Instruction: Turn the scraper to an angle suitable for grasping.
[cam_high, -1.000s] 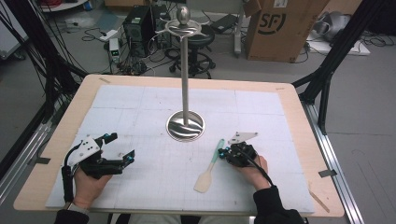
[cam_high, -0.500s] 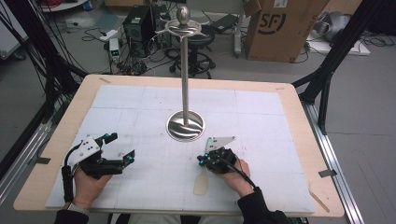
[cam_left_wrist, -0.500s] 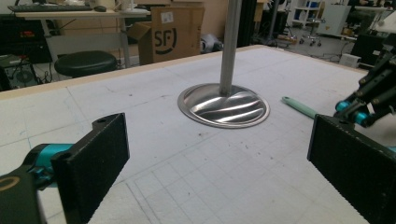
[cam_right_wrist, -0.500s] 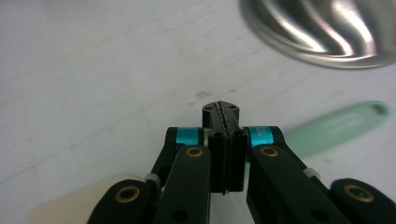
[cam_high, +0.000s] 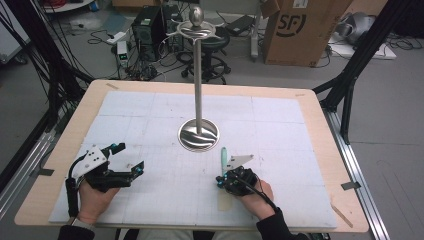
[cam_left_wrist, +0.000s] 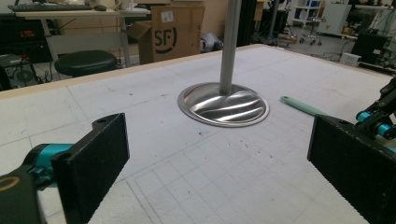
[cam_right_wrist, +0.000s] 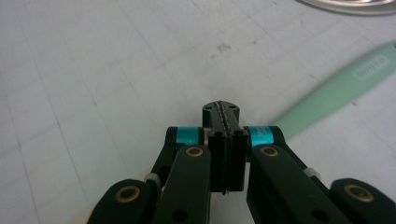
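- High view: the spatula (cam_high: 223, 159) lies flat on the mat (cam_high: 280, 125) at lower centre of the frame, its mint handle pointing up toward the stand (cam_high: 198, 134) and its pale blade hidden mostly under your right hand (cam_high: 252, 196).
- High view: your right gripper (cam_high: 220, 182) sits over the spatula's middle; whether it touches the spatula cannot be told from here. Your left gripper (cam_high: 129, 159) rests at lower left, well apart from everything.
- Left gripper view: your left jaws stand wide apart with bare mat between them, holding nothing. The stand's base (cam_left_wrist: 223, 104) is at centre, and the handle end of the spatula (cam_left_wrist: 303, 106) shows at right, beside the other gripper.
- Right gripper view: your right gripper (cam_right_wrist: 225, 113) has its jaws pressed flat together with nothing between them. The spatula (cam_right_wrist: 341, 88) runs from the jaw tips toward the upper right, just beside the tips and not gripped.
- Handling, as a judgement: the spatula looks light and stiff along the handle, probably smooth plastic or silicone, so it may slip or pivot. The blade looks thin and may flex.
- You would need to open your right jaws and take the handle across its narrow width, near the middle, so that it does not swing.
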